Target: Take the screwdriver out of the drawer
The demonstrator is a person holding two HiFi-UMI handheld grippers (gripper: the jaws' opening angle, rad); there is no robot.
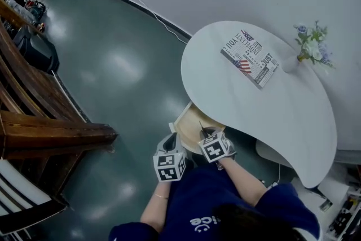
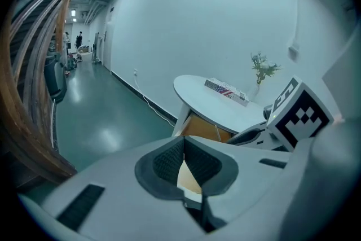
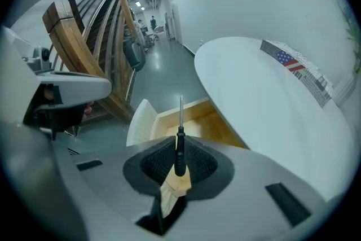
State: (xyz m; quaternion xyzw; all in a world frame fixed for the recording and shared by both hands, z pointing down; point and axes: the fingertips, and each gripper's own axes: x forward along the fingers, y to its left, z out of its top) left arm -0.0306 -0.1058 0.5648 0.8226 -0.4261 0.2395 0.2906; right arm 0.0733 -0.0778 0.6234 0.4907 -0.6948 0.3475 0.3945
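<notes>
A thin screwdriver (image 3: 179, 147) with a black handle and a bare metal shaft stands between the pads of my right gripper (image 3: 179, 162), which is shut on the handle, tip pointing away. It hangs above the open wooden drawer (image 3: 194, 121) under the white table (image 3: 265, 99). In the head view the right gripper (image 1: 207, 134) is over the drawer (image 1: 189, 123), with the screwdriver's tip (image 1: 201, 126) just showing. My left gripper (image 1: 169, 143) is beside it at the drawer's front, and in its own view the left gripper (image 2: 184, 141) has its pad tips touching with nothing between them.
On the table (image 1: 225, 93) lie a flag-printed booklet (image 1: 250, 58) and a small vase of flowers (image 1: 312, 45). Dark wooden stairs (image 1: 39, 121) stand at the left. A cable (image 1: 158, 17) runs along the wall. Green floor (image 1: 113, 65) spreads between stairs and table.
</notes>
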